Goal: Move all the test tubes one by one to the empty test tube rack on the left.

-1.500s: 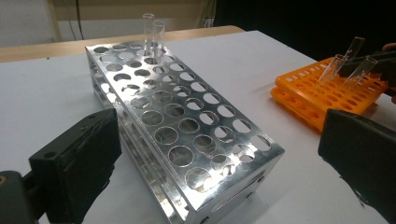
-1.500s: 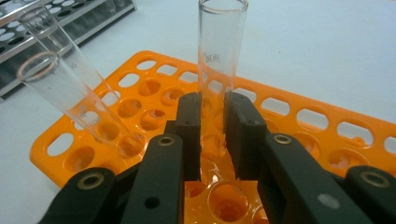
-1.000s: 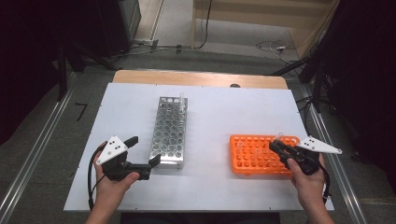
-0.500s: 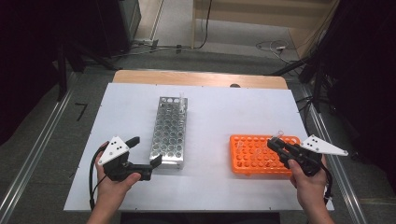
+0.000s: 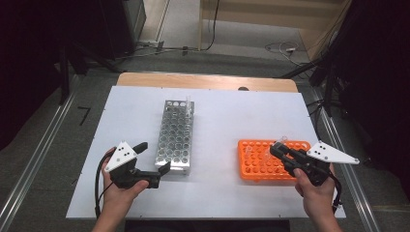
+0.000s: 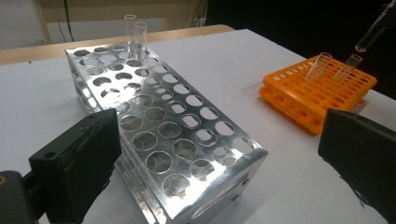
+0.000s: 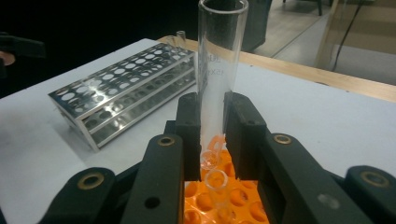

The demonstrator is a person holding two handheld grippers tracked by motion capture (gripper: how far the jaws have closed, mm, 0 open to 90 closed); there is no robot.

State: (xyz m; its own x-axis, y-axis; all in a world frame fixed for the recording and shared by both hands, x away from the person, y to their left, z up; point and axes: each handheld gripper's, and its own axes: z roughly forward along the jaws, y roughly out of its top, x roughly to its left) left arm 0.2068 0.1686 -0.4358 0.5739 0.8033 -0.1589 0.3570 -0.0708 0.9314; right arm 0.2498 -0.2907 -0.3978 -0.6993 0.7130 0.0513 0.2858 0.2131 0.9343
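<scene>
A clear test tube (image 7: pixel 219 70) stands upright between the jaws of my right gripper (image 7: pixel 212 107), which is shut on it. Its rounded bottom hangs in the air above the orange rack (image 6: pixel 299 93), apart from it. In the high view the right gripper (image 5: pixel 280 149) hovers over the right part of the orange rack (image 5: pixel 256 166). Two more tubes (image 6: pixel 322 65) lean in that rack. A metal rack (image 5: pixel 176 137) lies at centre left with two tubes (image 6: pixel 135 37) at its far end. My left gripper (image 5: pixel 153 157) is open, its jaws wide at the metal rack's near end.
The white tabletop (image 5: pixel 227 111) has bare room between the two racks and behind them. A wooden strip (image 5: pixel 208 81) runs along the far edge. Dark equipment and cables stand beyond the table on the right.
My right gripper has lifted the clear tube up from the orange rack and drifted slightly right. The left gripper has stayed where it was.
</scene>
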